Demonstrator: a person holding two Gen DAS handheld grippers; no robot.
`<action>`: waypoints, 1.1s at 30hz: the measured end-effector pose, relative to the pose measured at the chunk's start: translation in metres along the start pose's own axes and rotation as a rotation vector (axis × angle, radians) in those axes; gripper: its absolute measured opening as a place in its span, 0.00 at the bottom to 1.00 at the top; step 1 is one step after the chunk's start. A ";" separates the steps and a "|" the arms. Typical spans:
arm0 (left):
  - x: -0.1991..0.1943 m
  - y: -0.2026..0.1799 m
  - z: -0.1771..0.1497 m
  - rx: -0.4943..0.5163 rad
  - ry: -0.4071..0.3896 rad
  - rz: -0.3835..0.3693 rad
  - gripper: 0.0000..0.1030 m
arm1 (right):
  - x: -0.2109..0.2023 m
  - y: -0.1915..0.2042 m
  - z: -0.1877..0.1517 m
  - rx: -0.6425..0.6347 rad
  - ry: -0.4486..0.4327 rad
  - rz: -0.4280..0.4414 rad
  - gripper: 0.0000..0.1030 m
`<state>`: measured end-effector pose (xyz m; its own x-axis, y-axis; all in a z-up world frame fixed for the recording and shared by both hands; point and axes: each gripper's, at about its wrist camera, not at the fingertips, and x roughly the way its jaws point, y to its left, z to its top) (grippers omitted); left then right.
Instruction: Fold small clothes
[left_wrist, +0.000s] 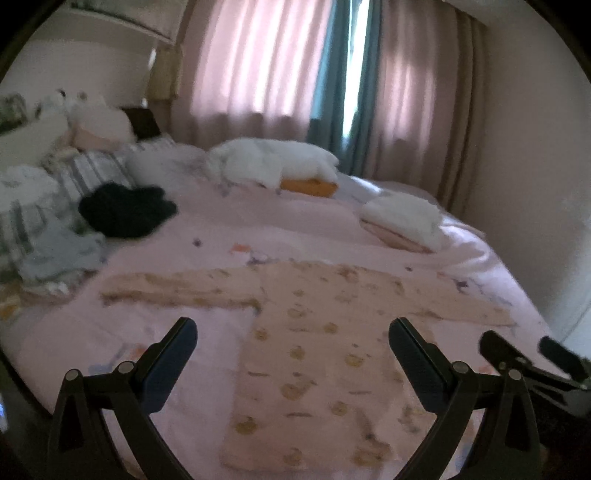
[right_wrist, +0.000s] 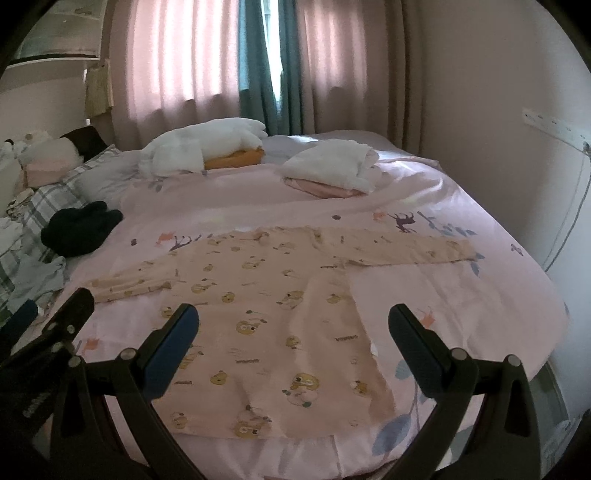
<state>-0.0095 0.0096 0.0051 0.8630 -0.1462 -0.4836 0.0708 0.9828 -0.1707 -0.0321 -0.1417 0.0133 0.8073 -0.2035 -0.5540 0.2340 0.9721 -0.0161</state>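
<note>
A small pale pink long-sleeved shirt with yellow cartoon prints lies spread flat on the pink bedsheet, both sleeves stretched out sideways. It also shows in the right wrist view. My left gripper is open and empty, hovering above the shirt's lower body. My right gripper is open and empty, hovering above the shirt's body. The right gripper's fingers show at the right edge of the left wrist view. The left gripper's fingers show at the left edge of the right wrist view.
A black garment and a light blue garment lie at the left of the bed. White folded piles and a white and orange pile sit at the far side. Curtains and a wall stand behind.
</note>
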 end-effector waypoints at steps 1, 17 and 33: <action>-0.001 0.000 0.000 -0.003 -0.005 -0.006 0.99 | 0.000 -0.002 0.000 0.004 0.003 -0.002 1.00; 0.008 -0.020 -0.005 0.090 0.063 0.011 0.99 | 0.001 -0.007 -0.002 0.002 0.014 -0.042 1.00; 0.003 -0.006 -0.002 0.013 0.069 0.004 0.99 | 0.006 -0.026 0.005 0.047 0.029 -0.090 1.00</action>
<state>-0.0079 0.0033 0.0028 0.8270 -0.1491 -0.5421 0.0744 0.9847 -0.1573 -0.0302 -0.1685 0.0148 0.7660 -0.2856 -0.5758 0.3307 0.9433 -0.0280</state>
